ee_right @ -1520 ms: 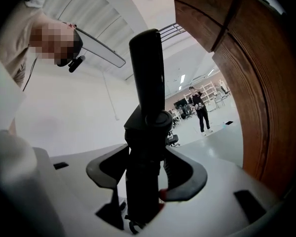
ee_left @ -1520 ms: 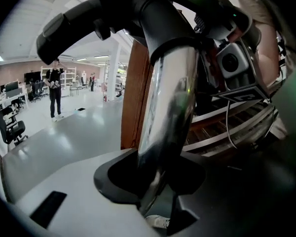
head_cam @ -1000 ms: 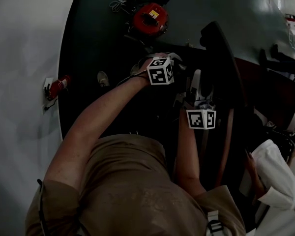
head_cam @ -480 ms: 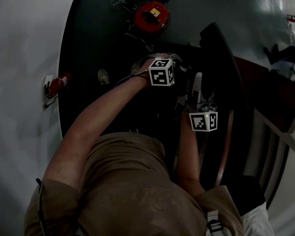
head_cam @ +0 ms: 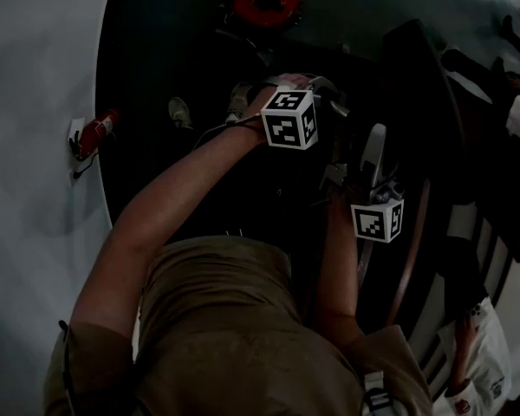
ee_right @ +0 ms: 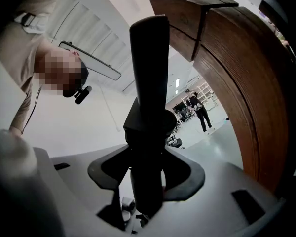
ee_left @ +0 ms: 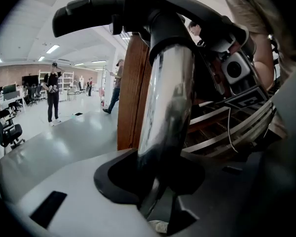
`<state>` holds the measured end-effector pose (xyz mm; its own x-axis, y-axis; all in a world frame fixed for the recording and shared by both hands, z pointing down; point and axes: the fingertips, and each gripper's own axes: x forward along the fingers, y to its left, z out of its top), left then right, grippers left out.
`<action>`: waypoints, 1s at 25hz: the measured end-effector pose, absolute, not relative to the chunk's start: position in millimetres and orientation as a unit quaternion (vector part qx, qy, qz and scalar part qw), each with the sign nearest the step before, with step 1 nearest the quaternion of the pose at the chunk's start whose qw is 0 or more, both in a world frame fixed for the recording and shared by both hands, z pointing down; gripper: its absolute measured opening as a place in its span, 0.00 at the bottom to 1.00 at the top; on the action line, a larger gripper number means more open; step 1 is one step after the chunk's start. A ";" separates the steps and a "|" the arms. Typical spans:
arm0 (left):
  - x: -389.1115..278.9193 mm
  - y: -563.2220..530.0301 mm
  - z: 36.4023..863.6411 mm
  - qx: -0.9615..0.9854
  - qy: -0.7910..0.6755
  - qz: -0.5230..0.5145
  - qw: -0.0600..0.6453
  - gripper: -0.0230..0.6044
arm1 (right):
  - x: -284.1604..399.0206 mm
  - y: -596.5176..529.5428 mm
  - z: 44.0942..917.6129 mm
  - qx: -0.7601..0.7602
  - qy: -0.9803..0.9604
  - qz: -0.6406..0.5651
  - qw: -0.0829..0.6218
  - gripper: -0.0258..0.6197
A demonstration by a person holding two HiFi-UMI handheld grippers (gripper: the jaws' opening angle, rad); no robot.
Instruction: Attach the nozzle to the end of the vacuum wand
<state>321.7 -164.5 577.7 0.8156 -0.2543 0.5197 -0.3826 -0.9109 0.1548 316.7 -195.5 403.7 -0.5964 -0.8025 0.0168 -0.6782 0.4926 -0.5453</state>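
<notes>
Left gripper (ee_left: 158, 179), jaws just tightened, clamps the chrome metal vacuum wand (ee_left: 165, 98) steady; right gripper (ee_right: 145, 184) pinches the long black plastic nozzle (ee_right: 148, 83) mid-frame, apparently for alignment.

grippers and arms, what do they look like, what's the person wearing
The left gripper and right gripper have pale grey bodies with black curved pads. Each bears a white cube with black square markers. A thin pale cable trails from the left wrist. The person wears a tan short-sleeved shirt.
</notes>
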 end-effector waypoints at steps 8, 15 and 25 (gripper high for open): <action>330.3 -163.3 578.4 0.951 -0.139 0.255 0.106 0.24 | 317.1 -193.9 394.5 -0.435 0.868 -0.215 0.106 0.35; 367.8 -171.8 597.6 0.952 -0.110 0.274 0.083 0.22 | 347.6 -203.6 414.1 -0.484 0.855 -0.173 0.067 0.35; 415.0 -189.2 609.3 0.956 -0.072 0.274 0.071 0.20 | 397.7 -227.0 431.3 -0.523 0.832 -0.172 0.072 0.35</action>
<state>415.0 -189.2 609.3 0.8394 -0.0980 0.5345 -0.1756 -0.9798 0.0962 397.7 -227.0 431.3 -0.4428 -0.8946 0.0608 -0.8453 0.3939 -0.3609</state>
